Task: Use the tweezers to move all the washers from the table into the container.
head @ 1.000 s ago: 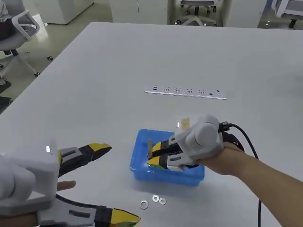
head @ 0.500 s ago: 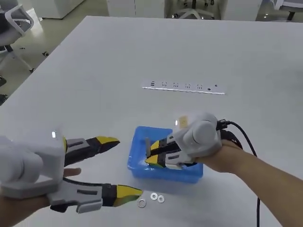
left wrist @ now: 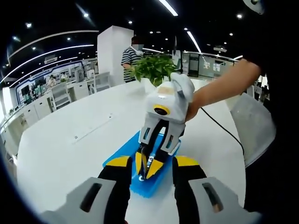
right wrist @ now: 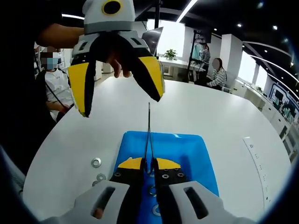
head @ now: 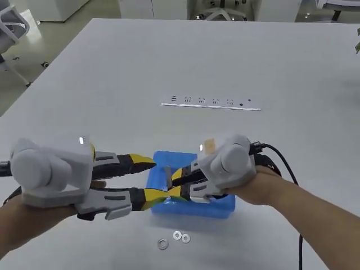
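Washers [head: 177, 235] lie on the table [head: 112, 84] just in front of the blue container [head: 197, 208]. Right gripper [right wrist: 149, 164] pinches tweezers [right wrist: 148, 135] over the container; left gripper [head: 155, 179] gapes wide just beside it

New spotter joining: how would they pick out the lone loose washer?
On the white table, find the blue container. Three small silver washers lie in front of its near wall. Yours is the leftmost washer, set apart, while the other two sit close together.

Much of the container [head: 197, 207] behind the right claw [head: 175, 184]; tweezers [right wrist: 148, 135] handle buried between its jaws.
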